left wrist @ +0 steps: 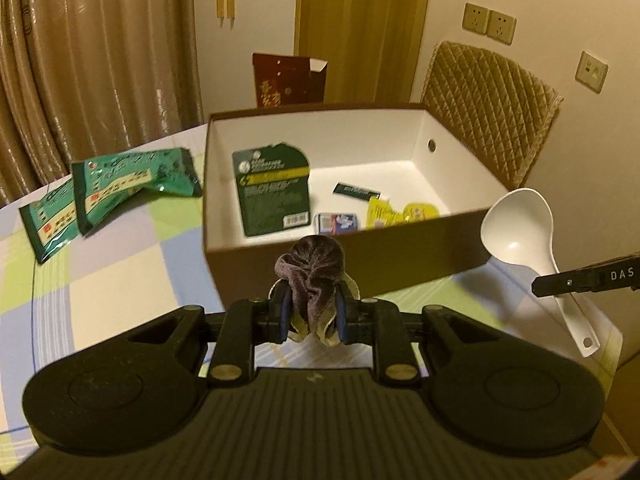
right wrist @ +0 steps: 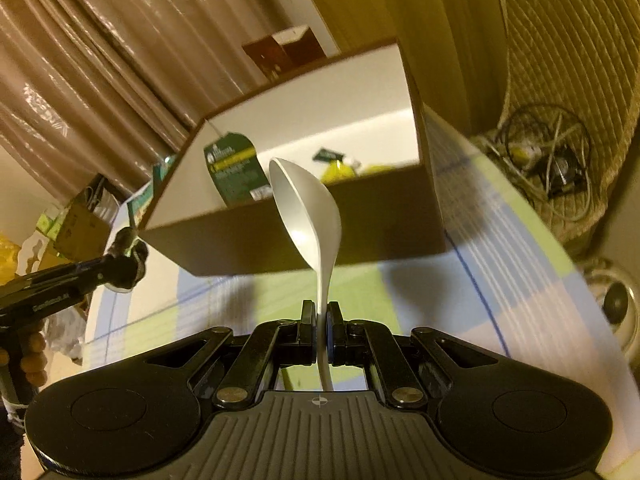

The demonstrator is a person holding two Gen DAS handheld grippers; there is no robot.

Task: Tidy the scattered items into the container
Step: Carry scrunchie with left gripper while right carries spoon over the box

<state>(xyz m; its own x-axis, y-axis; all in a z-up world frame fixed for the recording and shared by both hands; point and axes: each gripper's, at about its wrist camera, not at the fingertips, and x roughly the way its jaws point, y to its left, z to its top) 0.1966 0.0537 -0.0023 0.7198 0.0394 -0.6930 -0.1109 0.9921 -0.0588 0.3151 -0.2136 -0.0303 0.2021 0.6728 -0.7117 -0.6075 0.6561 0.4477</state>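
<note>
Left gripper (left wrist: 311, 307): clenched on a purple velvet scrunchie (left wrist: 310, 274), held just short of the brown box (left wrist: 280, 258). Right gripper (right wrist: 320, 330): clamped on the handle of a white ladle (right wrist: 308, 208), bowl foremost, long axis running from the fingers up toward the box rim, bowl tipped left. Already boxed, we count a green carton (left wrist: 274, 192), a dark sachet (left wrist: 356, 191), a blue packet (left wrist: 338, 223), yellow packets (left wrist: 400, 214). Left on the checked tablecloth (left wrist: 100, 280): two green pouches (left wrist: 108, 196). We judge the task roughly half done.
</note>
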